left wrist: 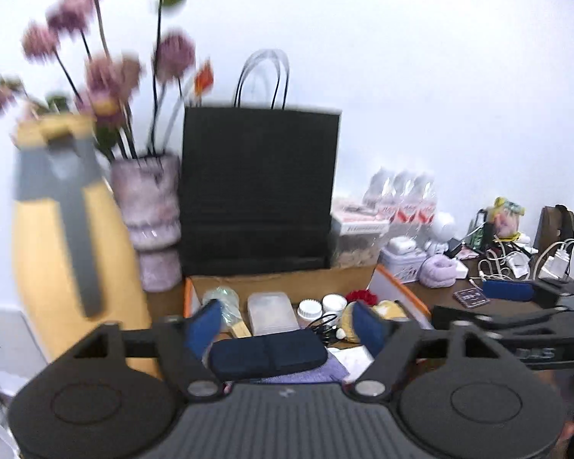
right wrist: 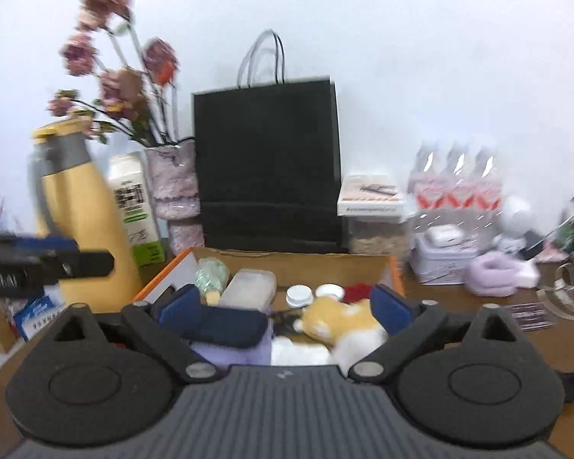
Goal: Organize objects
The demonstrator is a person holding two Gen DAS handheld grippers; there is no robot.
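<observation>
An open cardboard box (left wrist: pixel 283 285) (right wrist: pixel 294 260) with orange flaps holds a dark blue case (left wrist: pixel 266 355) (right wrist: pixel 225 325), a clear plastic container (left wrist: pixel 271 311) (right wrist: pixel 248 288), white jar lids (left wrist: pixel 321 306) (right wrist: pixel 313 294), a plush dog (right wrist: pixel 340 323), a red scrunchie (left wrist: pixel 363 297) and a purple cloth (left wrist: pixel 317 373). My left gripper (left wrist: pixel 287 325) is open above the blue case, holding nothing. My right gripper (right wrist: pixel 287 306) is open above the box, empty. The right gripper also shows at the right of the left wrist view (left wrist: pixel 516 306).
A black paper bag (left wrist: pixel 260 187) (right wrist: pixel 268 164) stands behind the box. A yellow flask (left wrist: pixel 69 237) (right wrist: pixel 76 210), a flower vase (left wrist: pixel 153 210) (right wrist: pixel 176 187) and a carton (right wrist: pixel 134 206) stand left. A tin (right wrist: pixel 440 256), water bottles (right wrist: pixel 455 183), a purple scrunchie (right wrist: pixel 493 271) and cables (left wrist: pixel 516 260) crowd the right.
</observation>
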